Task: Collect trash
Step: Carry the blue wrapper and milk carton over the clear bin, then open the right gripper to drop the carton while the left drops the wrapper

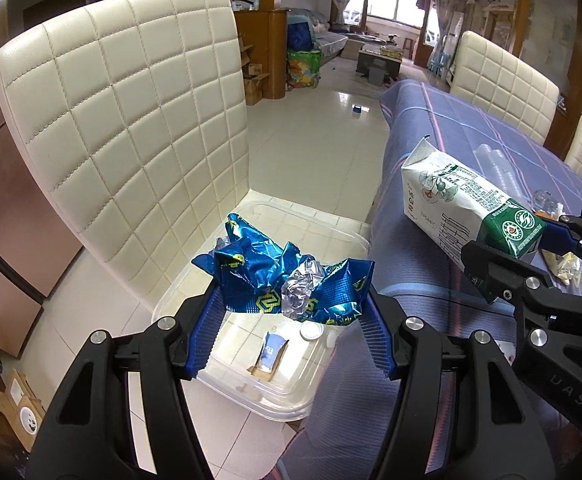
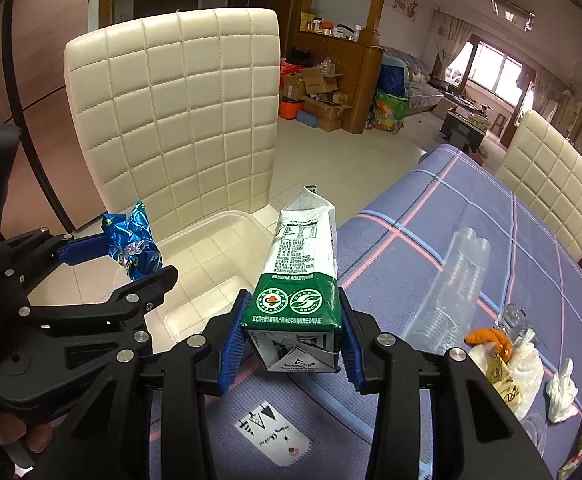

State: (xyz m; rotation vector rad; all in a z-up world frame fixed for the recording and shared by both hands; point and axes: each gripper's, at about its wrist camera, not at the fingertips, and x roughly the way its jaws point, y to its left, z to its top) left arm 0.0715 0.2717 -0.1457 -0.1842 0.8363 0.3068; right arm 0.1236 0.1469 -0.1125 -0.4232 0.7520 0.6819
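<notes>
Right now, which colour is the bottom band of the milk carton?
Green, with two round seals, on the milk carton; clearest in the right wrist view.

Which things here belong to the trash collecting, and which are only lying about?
Belong to the job:
- blue wrapper, in left claw
- milk carton, in right claw
- clear bin on chair
- tissue, table scraps

Lying about:
- cream chair
- cardboard boxes
- sofa

Both tongs tilt downward side by side, left tongs (image 1: 295, 312) wider apart than right tongs (image 2: 293, 334), each clamped.
</notes>
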